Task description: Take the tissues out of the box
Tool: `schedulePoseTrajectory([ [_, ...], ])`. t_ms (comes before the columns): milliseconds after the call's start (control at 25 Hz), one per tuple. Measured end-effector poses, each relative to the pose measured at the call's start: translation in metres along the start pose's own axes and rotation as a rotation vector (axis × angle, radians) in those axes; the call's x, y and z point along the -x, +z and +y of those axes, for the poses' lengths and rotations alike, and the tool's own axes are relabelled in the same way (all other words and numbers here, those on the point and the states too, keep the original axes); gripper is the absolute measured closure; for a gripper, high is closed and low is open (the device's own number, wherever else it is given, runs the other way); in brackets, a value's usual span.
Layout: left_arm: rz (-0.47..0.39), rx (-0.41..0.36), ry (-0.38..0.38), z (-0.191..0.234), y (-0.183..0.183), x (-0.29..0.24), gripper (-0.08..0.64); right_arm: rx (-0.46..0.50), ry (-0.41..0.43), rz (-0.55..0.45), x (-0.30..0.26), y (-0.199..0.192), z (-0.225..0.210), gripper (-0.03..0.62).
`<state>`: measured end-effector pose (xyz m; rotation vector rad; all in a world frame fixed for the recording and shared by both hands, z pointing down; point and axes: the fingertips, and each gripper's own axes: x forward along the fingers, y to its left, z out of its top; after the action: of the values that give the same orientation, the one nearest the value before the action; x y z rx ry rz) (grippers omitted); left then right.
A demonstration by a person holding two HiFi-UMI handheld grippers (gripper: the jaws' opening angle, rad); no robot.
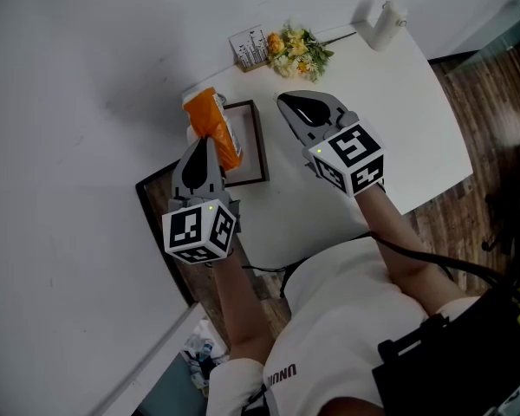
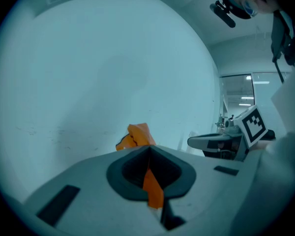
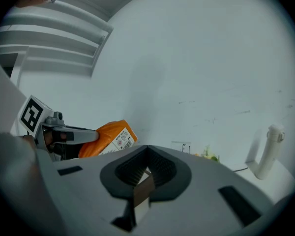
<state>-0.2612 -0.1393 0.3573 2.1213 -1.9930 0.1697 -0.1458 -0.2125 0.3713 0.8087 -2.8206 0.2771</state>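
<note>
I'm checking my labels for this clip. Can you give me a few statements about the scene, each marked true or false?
1. The left gripper is clamped on the orange tissue pack. True.
2. The flowers lie at the table's near edge, beside the person. False: they lie at the far end, close to the wall.
3. The right gripper has its jaws wide apart. False: they are closed, with a brown and white piece between them.
4. The brown-rimmed box sits on the white table. True.
</note>
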Motion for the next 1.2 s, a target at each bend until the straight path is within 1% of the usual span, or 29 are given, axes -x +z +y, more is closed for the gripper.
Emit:
schedulePoseTrajectory([
  [400, -0.044, -0.016, 0.008, -0.004, 0.01, 0.011, 0.548, 0.034, 0.006, -0.019, 0.001, 0.004, 0.004, 0.572],
  [920, -0.039, -0.021, 0.003, -0.006, 0.01, 0.014, 0.549, 0.047, -0.005, -0.019, 0.003, 0.005, 0.002, 0.574],
  [1200, -0.032, -0.008, 0.007, -0.004, 0.006, 0.013, 0.548, 0.051, -0.005, -0.018, 0.003, 0.005, 0.002, 0.574],
])
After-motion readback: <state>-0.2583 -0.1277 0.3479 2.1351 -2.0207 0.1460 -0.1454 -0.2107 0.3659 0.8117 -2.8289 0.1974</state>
